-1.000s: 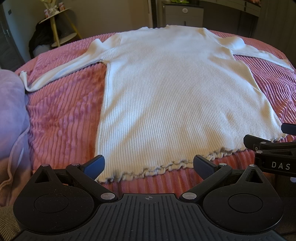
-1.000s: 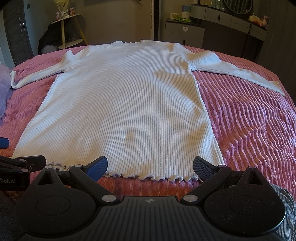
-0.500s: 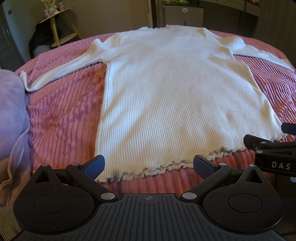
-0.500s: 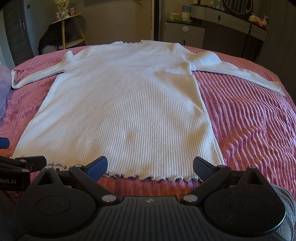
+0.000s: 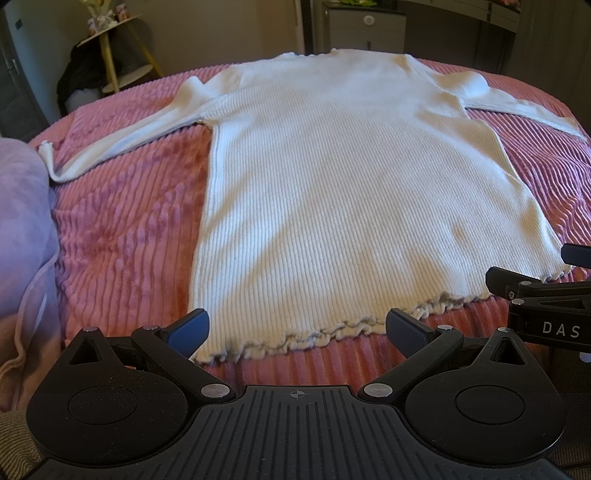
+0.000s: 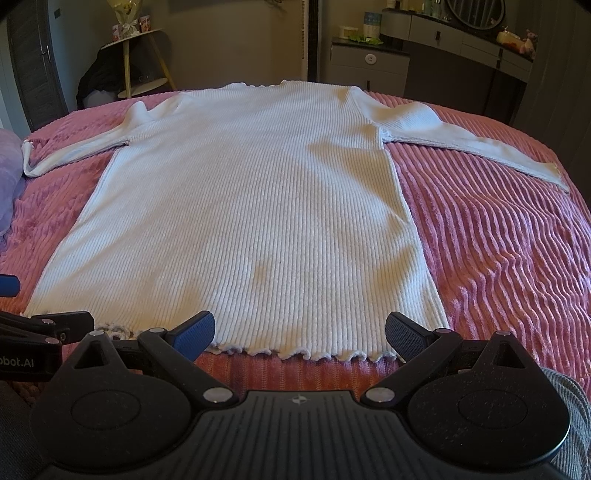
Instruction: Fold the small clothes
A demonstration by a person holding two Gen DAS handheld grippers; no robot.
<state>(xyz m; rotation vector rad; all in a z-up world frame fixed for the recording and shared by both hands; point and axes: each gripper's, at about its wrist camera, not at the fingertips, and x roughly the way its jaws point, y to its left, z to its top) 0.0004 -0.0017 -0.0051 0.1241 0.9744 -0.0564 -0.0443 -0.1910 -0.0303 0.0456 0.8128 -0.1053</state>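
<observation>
A white ribbed long-sleeved garment [image 5: 351,192] lies flat on the pink ribbed bedspread [image 5: 122,236], sleeves spread to both sides, frilled hem nearest me. It also shows in the right wrist view [image 6: 251,206]. My left gripper [image 5: 295,328] is open and empty, just short of the hem's left part. My right gripper [image 6: 299,330] is open and empty, just short of the hem's right part. Each gripper shows at the edge of the other's view: the right one [image 5: 543,302], the left one [image 6: 33,336].
A lilac pillow [image 5: 22,229] lies at the bed's left side. Beyond the bed stand a small round side table [image 6: 136,55], a grey drawer cabinet [image 6: 369,62] and a dresser with a mirror [image 6: 472,33]. Bare bedspread [image 6: 498,251] lies right of the garment.
</observation>
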